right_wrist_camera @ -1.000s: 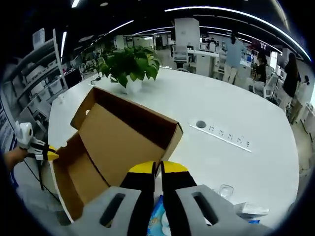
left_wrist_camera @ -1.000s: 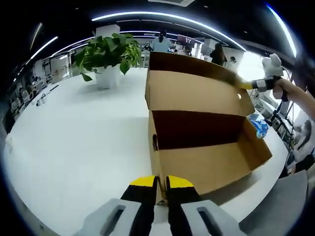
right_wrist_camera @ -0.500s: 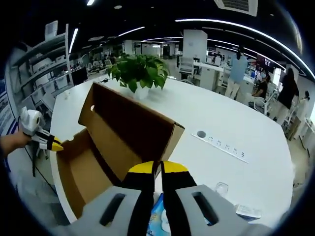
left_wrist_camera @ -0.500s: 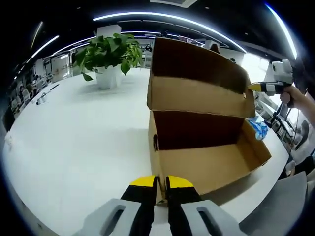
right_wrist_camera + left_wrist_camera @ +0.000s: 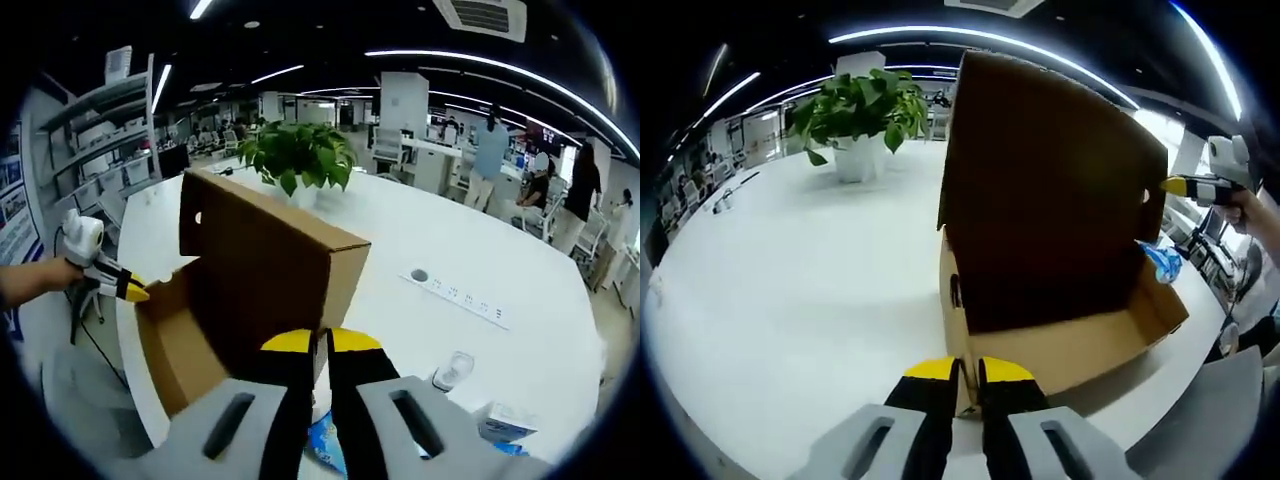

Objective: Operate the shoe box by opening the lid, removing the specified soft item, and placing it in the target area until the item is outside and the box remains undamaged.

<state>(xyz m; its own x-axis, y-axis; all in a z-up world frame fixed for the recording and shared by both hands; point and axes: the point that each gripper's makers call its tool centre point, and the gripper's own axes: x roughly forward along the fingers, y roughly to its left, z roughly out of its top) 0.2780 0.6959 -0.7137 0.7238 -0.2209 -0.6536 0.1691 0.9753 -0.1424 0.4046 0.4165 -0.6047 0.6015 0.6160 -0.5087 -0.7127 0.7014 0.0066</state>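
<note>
The brown cardboard shoe box [image 5: 1070, 345] [image 5: 175, 340] stands on the white table. Its lid [image 5: 1050, 190] [image 5: 265, 260] is raised steeply over the open base. My left gripper [image 5: 967, 372] is shut on the box's near corner wall, and its yellow tip [image 5: 128, 289] shows at the box's left end in the right gripper view. My right gripper [image 5: 320, 343] is shut at the lid's edge; its tip [image 5: 1175, 185] meets the lid's right side. A blue and white soft packet [image 5: 1161, 262] [image 5: 326, 440] lies on the table outside the box.
A potted green plant [image 5: 855, 110] [image 5: 300, 155] stands further back on the table. A power strip [image 5: 455, 292], a clear cup [image 5: 452, 372] and a small carton [image 5: 505, 420] lie to the right. The table edge [image 5: 1200, 330] runs close behind the box. People stand in the background.
The lid has swung from leaning back to steeply upright over the base, carried by the right gripper. The left gripper has kept its hold on the box corner.
</note>
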